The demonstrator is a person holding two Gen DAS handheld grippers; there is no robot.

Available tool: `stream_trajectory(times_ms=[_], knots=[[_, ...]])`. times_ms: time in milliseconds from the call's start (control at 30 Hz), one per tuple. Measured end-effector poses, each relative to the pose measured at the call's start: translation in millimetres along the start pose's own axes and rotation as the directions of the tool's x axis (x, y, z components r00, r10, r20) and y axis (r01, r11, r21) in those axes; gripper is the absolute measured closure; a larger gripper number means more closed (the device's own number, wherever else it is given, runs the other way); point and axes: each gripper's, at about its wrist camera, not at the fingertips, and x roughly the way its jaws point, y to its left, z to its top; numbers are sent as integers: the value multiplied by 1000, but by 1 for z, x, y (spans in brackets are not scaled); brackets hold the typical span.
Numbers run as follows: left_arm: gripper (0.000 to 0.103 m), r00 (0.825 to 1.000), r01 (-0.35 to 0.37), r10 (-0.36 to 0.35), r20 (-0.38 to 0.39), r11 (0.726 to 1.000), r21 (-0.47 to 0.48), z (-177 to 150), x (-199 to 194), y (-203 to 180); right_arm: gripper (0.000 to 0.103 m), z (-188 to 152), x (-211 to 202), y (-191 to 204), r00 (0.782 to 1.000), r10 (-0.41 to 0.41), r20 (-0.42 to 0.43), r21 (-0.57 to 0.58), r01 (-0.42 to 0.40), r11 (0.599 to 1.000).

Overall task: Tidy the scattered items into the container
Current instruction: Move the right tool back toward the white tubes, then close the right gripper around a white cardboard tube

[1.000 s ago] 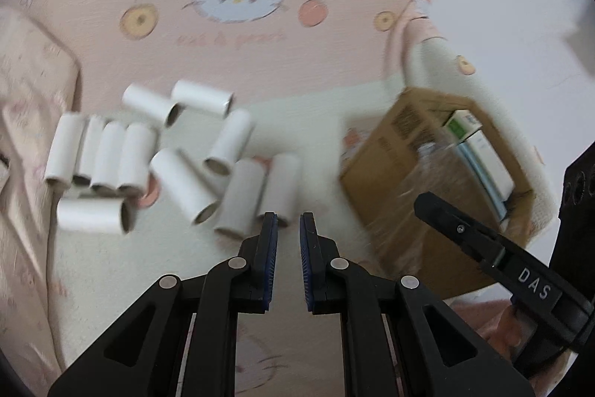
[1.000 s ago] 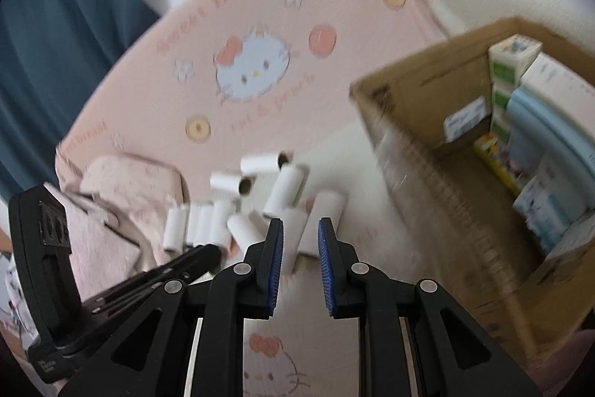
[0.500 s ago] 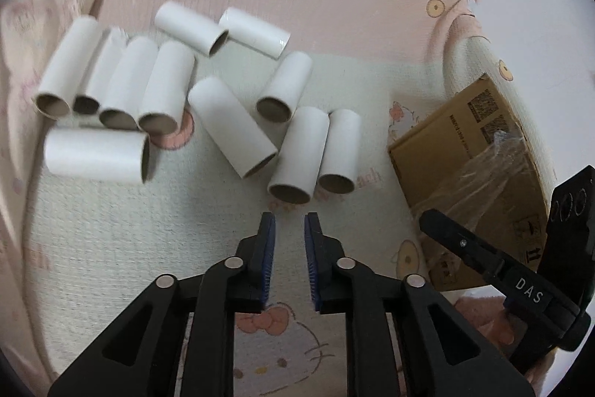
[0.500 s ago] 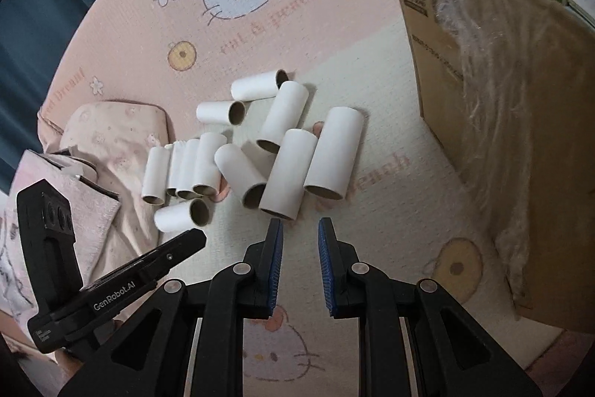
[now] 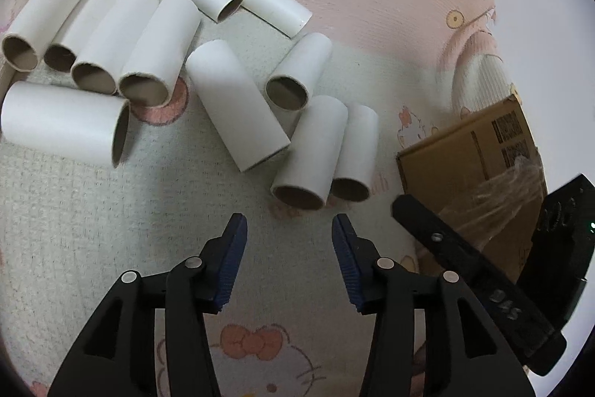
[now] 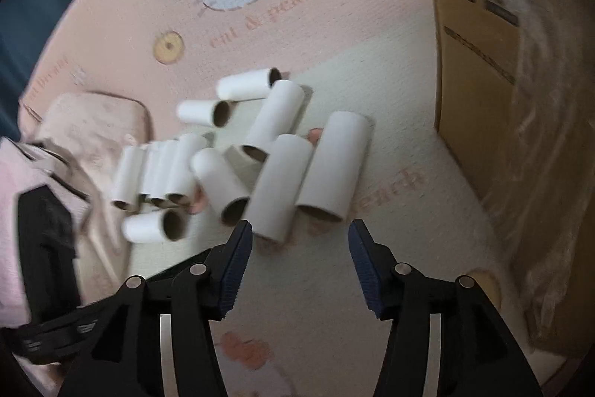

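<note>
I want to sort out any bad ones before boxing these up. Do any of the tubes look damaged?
One does: in the row of four tubes at the far left, the second tube has a torn, ragged far end. The other cardboard tubes look intact, as far as the views show.

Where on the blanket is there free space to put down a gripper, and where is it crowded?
Free: the cream patch of the blanket between the left gripper and the paper tubes, below the lying tube. Crowded: the tube cluster itself, up to the cardboard box.
</note>
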Motion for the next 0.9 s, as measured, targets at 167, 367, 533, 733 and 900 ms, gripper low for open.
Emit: stream_trajectory(times_ms=[167,367,533,733,900], knots=[[51,1000,3,-3,19,1000,-3,7,8,-3,52,12,16,-12,999,-36,-3,87,36,996],[51,1000,-15,14,12,1000,9,15,13,-8,52,2,24,-29,1000,-26,2,127,25,992],[48,1000,-21,21,2,999,42,19,20,-17,52,-5,29,-26,1000,-13,-13,89,15,996],[47,1000,-13,13,-4,1000,14,33,33,-14,52,-1,39,-27,999,-36,-8,72,36,997],[47,1000,-6,6,-23,1000,10,40,47,-16,52,1,43,-36,1000,20,-23,113,-17,993]])
